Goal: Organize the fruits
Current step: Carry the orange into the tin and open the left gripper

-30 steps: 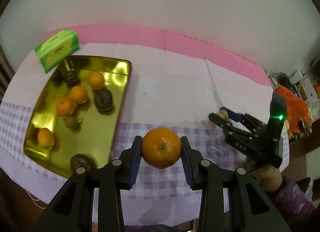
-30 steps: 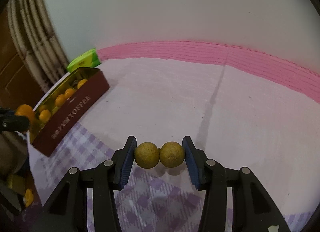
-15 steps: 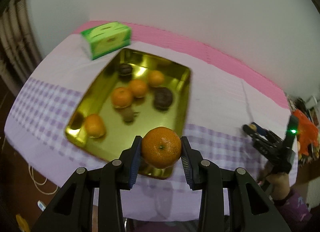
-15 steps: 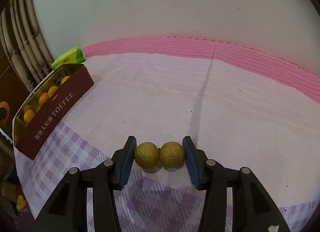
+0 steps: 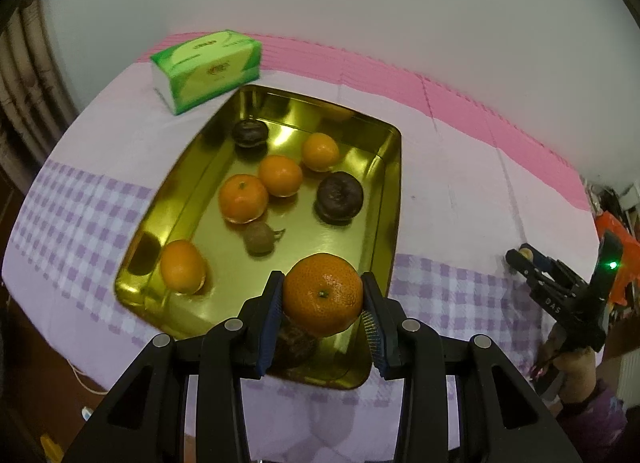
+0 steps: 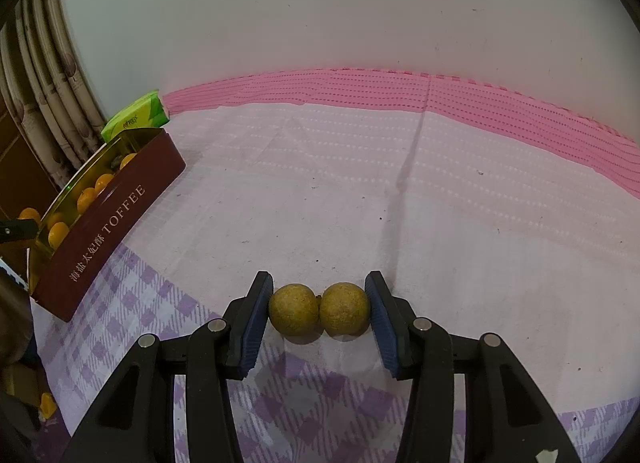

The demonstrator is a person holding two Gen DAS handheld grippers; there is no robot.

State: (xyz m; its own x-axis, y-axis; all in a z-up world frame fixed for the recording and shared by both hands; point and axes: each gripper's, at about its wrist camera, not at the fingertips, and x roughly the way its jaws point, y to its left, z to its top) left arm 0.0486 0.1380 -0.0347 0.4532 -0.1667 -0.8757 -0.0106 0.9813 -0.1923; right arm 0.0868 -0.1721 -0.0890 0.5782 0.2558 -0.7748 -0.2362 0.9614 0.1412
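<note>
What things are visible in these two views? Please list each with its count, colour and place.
mandarin in grip: 1, orange, between the left gripper's fingers above the tin's near end
mandarins in tin: 4, orange, on the tin floor
dark fruits: 3, dark brown, in the tin, one partly hidden under the held mandarin
small fruit: 1, brown, with stem, tin centre
tin: 1, gold inside, maroon outside, on the cloth
round fruits: 2, tan, joined, between the right gripper's fingers
tissue pack: 1, green, behind the tin
tablecloth: 1, pink, white and purple check
left gripper: black, blue pads
right gripper: black, blue pads
</note>
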